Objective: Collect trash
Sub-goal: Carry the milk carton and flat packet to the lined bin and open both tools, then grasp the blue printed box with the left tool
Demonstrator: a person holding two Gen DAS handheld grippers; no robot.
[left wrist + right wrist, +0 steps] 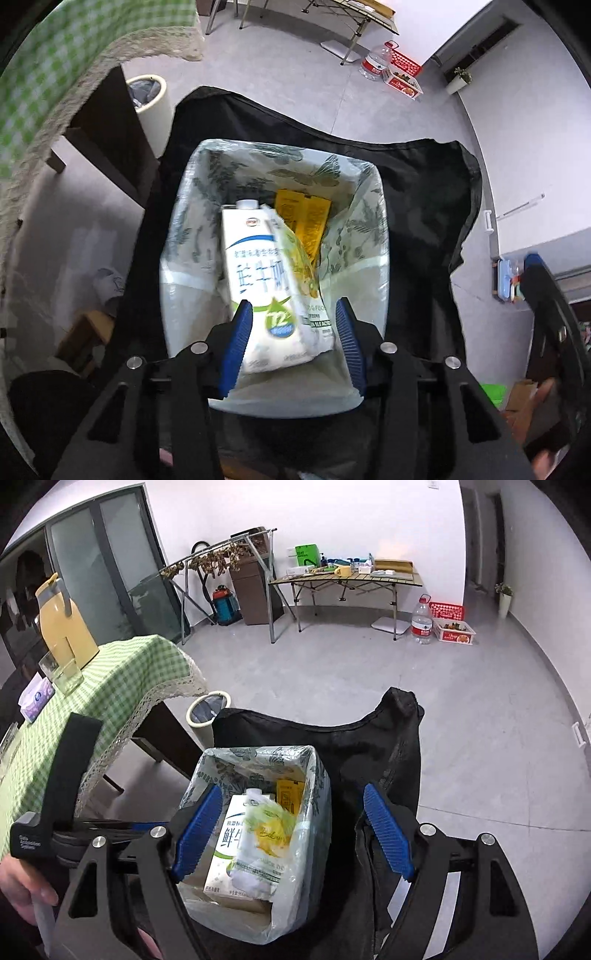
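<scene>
Below my left gripper (293,345) sits the lined bin (376,258), and the milk carton (255,273) lies inside it, right under my fingers (242,339). The carton's long side runs away from me, with its cap end far from the fingers and its bottom end close. A crinkly snack bag (310,295) leans on the carton, and a yellow packet (306,218) stands behind them both.

My left fingers are partly apart. The carton's near end shows in the gap between them, but I judge they are not squeezing it (the picture is a bit blurry there). This hand points steeply down into the bin.

My right gripper (293,834) is held higher and slants down less. Its fingers are spread wide and hold nothing. One stands over the bin's left wall and the other over the black bag (369,746) that the bin sits on.

I think the left hand is the nearer one to the trash. Next I would look on the green checked surface (122,679) for more.
</scene>
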